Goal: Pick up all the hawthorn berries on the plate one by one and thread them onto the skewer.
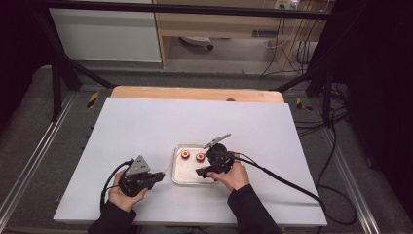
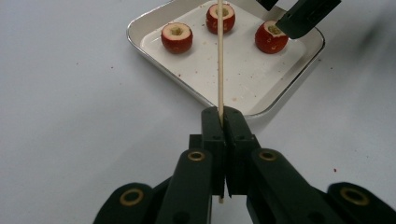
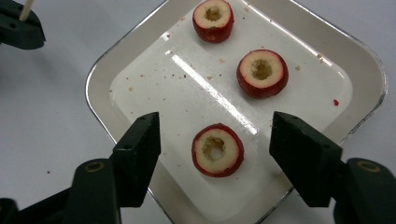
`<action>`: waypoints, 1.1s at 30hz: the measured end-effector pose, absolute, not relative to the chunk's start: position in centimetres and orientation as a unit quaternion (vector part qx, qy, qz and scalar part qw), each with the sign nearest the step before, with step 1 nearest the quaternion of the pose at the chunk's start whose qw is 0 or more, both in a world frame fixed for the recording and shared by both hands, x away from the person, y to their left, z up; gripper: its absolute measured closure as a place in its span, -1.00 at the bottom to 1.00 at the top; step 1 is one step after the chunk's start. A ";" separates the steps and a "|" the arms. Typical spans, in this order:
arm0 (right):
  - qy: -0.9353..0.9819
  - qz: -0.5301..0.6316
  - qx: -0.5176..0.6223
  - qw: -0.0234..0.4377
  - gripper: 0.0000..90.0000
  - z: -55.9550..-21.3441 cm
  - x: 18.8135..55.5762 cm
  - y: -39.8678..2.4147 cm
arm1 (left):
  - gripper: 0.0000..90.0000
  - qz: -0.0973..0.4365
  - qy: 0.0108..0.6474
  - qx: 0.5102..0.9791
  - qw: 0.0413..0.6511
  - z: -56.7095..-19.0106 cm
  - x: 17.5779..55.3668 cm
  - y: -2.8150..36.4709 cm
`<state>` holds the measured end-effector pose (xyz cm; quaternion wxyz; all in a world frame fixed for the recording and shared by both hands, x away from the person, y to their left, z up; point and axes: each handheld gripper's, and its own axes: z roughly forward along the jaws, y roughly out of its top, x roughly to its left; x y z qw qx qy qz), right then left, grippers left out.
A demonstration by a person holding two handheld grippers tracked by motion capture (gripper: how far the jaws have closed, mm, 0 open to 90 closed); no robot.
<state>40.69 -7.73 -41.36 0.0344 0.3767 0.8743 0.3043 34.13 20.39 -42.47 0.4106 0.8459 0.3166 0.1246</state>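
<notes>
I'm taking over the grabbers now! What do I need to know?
Left gripper: shut on a thin wooden skewer that points toward the tray.
Right gripper: open, jaws on either side of the nearest fruit piece, not touching it.
Tray: three red cored fruit pieces, the other two farther back.
Done: nothing is on the skewer yet.
Left, probably: grab a piece and thread it onto the skewer.

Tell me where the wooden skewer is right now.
The wooden skewer is clamped in the left gripper, left of the metal tray, and it points toward the three cored red fruit pieces in it.
</notes>
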 end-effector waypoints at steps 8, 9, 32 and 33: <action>0.880 0.290 0.375 0.024 0.03 -42.0 41.0 -7.5 | 0.96 0.123 0.316 0.847 0.410 -42.5 34.1 20.3; 0.881 0.288 0.373 0.023 0.05 -42.1 41.1 -7.4 | 0.96 0.123 0.317 0.847 0.410 -42.5 34.2 20.3; 0.878 0.281 0.387 0.004 0.34 -42.0 41.3 -7.6 | 0.96 0.125 0.316 0.846 0.411 -42.4 34.1 20.3; 0.875 0.288 0.389 0.003 0.34 -41.7 41.3 -7.7 | 0.96 0.125 0.316 0.845 0.412 -42.4 34.0 20.3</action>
